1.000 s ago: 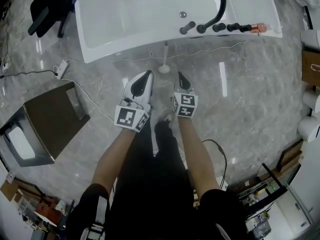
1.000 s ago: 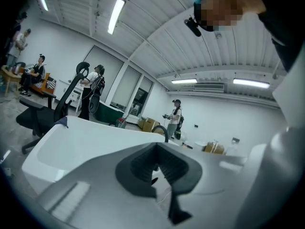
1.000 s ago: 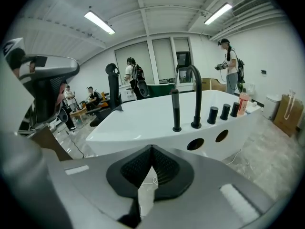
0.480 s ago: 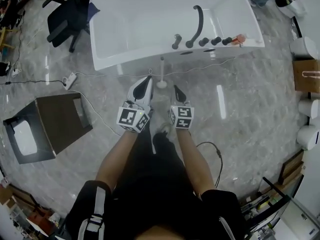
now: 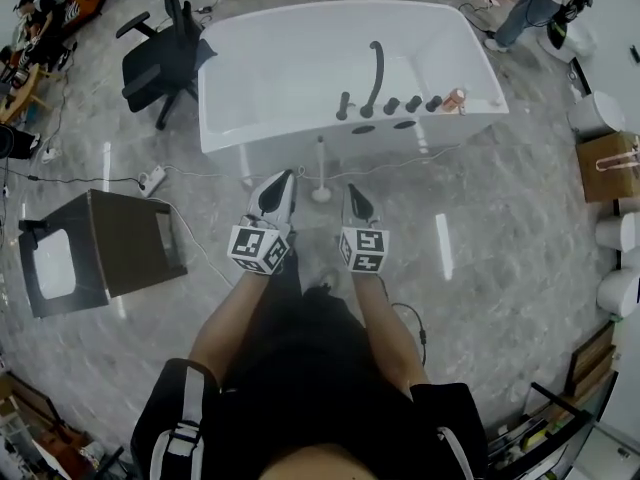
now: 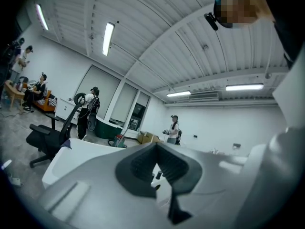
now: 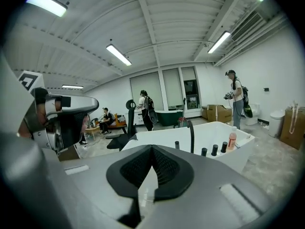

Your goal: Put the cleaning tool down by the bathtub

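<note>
Showing the whole tub (image 5: 300, 133) now, unlike a second ago. Left tool (image 5: 284, 177) and right tool (image 5: 352, 191) still clenched, empty, flanking the plunger (image 5: 320, 173), upright on the floor just beside the tub, handle up.

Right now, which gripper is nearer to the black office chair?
Left. In the head view the left gripper is below and right of the office chair; the right gripper is further right, beyond the left one.

Left gripper (image 5: 284, 179) and right gripper (image 5: 352, 192) point forward, jaws closed.
</note>
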